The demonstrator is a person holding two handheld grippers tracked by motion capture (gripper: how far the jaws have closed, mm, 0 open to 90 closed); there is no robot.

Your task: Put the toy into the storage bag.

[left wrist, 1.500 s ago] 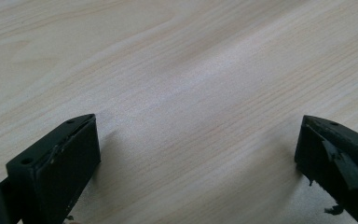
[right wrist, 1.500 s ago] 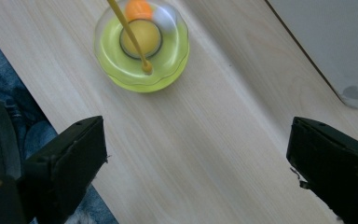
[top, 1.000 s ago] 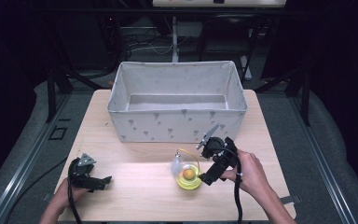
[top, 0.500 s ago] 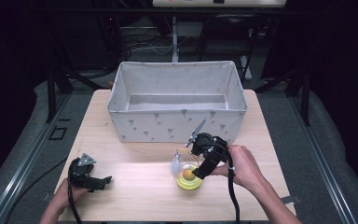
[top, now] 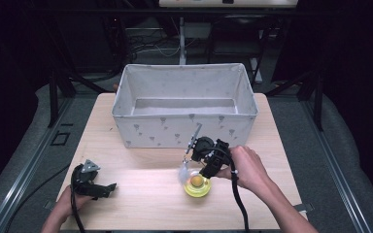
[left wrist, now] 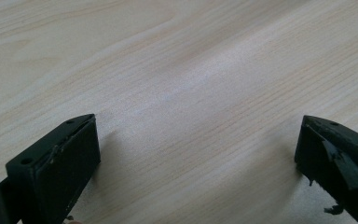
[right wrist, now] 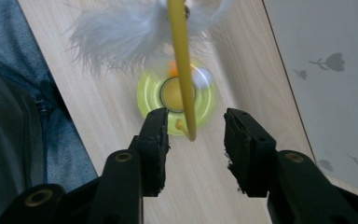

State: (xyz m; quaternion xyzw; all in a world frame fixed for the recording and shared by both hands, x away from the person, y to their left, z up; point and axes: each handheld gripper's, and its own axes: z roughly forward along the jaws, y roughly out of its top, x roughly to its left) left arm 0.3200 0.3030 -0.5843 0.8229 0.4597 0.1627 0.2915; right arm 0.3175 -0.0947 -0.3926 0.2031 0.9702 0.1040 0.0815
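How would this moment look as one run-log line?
right tool: open over yellow round feathered toy | left tool: open, idle on wooden table

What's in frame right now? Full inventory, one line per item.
Table: 1, light wood, centre of the high view.
Fabric bin: 1, pale grey with small dark prints, far half of the table, open top.
Feather toy: 1, yellow-green round base with an orange ball, yellow stick and white feathers, on the table just in front of the bin, right of centre.
Frame legs: dark metal, on the floor around the table.
Left hand-held gripper: 1, black, near left corner of the table, jaws wide apart over bare wood.
Right hand-held gripper: 1, black, over the toy, jaws open either side of the yellow stick's end.
Hands: 2, one on each gripper.
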